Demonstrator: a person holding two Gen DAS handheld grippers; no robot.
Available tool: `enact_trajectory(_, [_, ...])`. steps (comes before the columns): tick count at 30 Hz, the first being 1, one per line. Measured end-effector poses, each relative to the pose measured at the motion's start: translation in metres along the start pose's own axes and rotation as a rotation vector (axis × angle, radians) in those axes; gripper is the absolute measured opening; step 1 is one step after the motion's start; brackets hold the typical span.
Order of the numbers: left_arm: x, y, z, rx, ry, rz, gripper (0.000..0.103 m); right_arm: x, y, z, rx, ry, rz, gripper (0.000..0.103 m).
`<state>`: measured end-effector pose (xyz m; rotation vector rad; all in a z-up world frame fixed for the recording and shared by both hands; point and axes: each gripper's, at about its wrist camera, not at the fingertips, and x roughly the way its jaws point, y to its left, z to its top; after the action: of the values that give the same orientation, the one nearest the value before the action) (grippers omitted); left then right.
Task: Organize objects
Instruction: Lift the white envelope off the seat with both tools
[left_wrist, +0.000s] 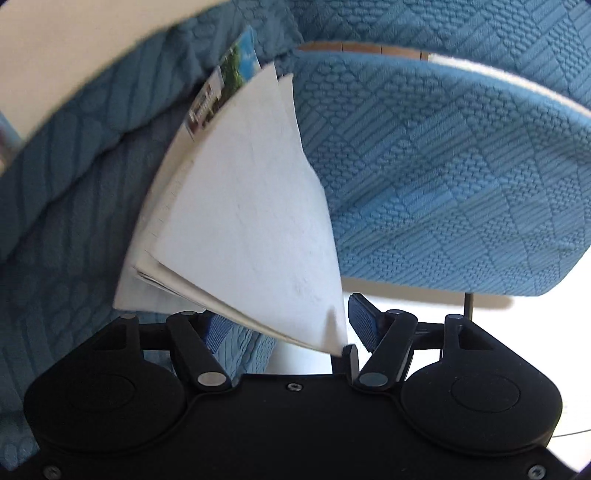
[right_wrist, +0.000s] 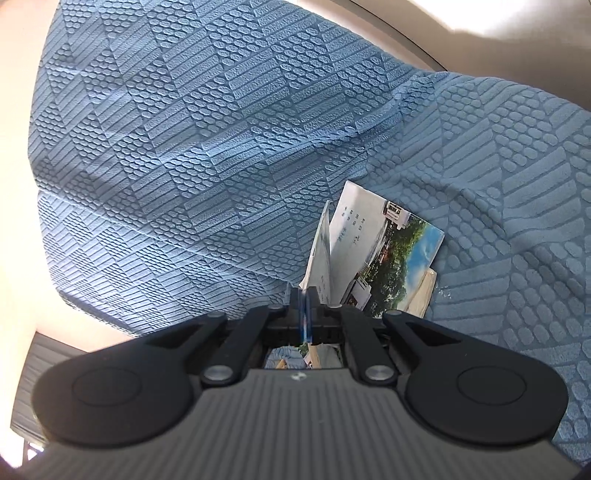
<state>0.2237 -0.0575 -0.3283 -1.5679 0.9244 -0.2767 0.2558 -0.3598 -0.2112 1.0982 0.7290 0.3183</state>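
Observation:
A thin booklet (left_wrist: 243, 206) with white pages and a photo cover (right_wrist: 399, 258) stands splayed in the gap between blue textured cushions. In the left wrist view its lower corner hangs between the jaws of my left gripper (left_wrist: 286, 321). The right pad (left_wrist: 364, 325) stands clear of the paper and the left pad is partly hidden behind it, so this gripper is open. In the right wrist view my right gripper (right_wrist: 303, 299) is shut, and a white page (right_wrist: 320, 251) of the booklet runs down into its closed pads.
A blue patterned seat cushion (left_wrist: 443, 177) fills the right of the left wrist view, with a blue-covered backrest (left_wrist: 74, 177) on the left. A thin metal leg (left_wrist: 468, 306) stands below the cushion over a pale floor. Blue cushions (right_wrist: 184, 147) surround the booklet.

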Motion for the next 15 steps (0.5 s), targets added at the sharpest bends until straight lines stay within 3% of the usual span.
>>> enact_trajectory(8, [-0.011,0.006,0.009,0.000,-0.030,0.029,0.060,0.002,0.000,-0.003,-0.003,-0.001,-0.005,0.004])
enact_trajectory(15, [-0.014,-0.006,0.009,0.085,-0.077,0.077,0.039,0.000,-0.001,-0.002,-0.008,-0.014,-0.016,0.004])
